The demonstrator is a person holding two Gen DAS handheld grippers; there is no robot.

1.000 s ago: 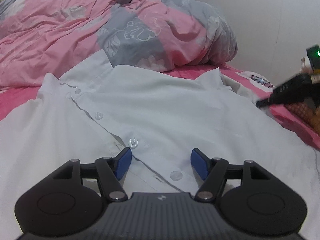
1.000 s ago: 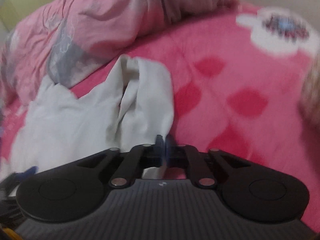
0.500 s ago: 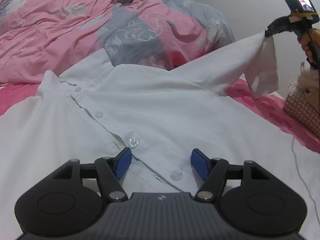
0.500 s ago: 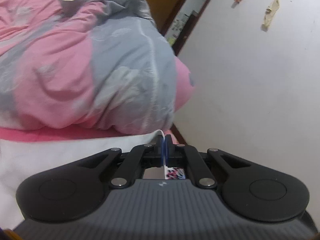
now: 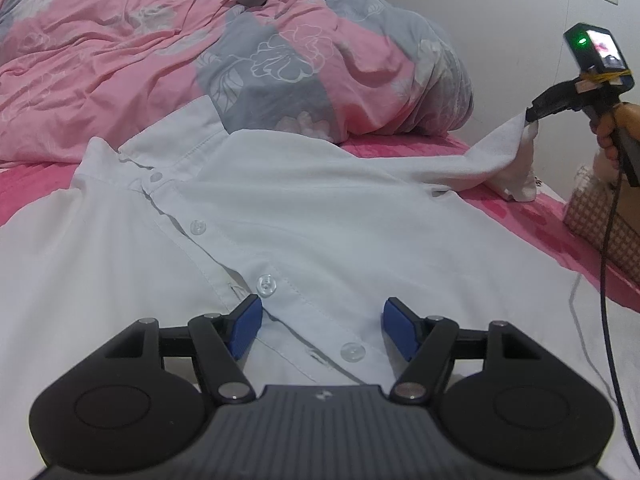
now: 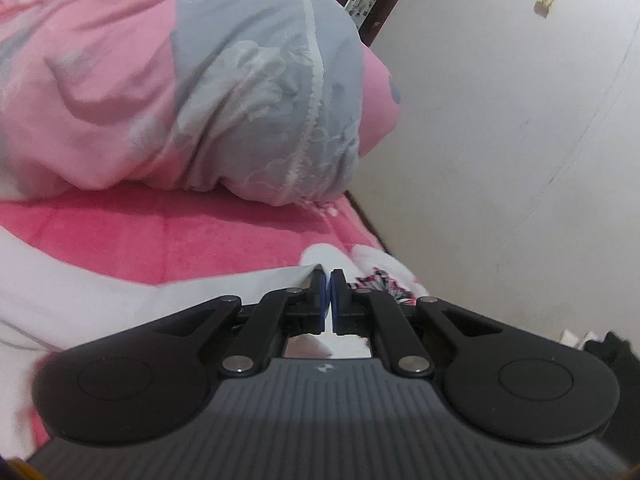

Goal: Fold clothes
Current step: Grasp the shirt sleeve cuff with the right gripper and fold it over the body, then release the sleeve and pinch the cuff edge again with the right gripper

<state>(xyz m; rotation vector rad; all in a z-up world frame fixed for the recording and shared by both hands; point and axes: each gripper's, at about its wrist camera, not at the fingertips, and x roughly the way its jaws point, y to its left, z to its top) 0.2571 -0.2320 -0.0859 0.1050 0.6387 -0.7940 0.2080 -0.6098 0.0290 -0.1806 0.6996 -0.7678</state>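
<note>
White button-front cotton shirt (image 5: 304,216) lies face up on the pink bedsheet (image 5: 532,220), its collar toward the crumpled pink-and-grey floral duvet (image 5: 280,52) heaped just beyond it. What has changed is its sleeve (image 5: 496,156): a second ago that sleeve lay bunched on the sheet beside the shirt body, and now it is drawn out and lifted off the bed on the side away from the shirt's placket, the cuff hanging from the right gripper (image 5: 534,114), whose blue-padded jaws are pinched together on the fabric edge, as the right wrist view (image 6: 327,300) also shows. The left gripper (image 5: 322,330) has not shifted; it hovers low over the shirt's placket with its jaws standing wide apart and nothing between them. I judge this the start of the first fold: with the sleeve straightened and held, it can be carried across the shirt's chest, while the left gripper is free to pin the body. Counted: one shirt, four clear buttons (image 5: 267,283) visible down the placket, two grippers, one duvet, one woven checked basket (image 5: 600,224) beyond the shirt's lifted sleeve.
</note>
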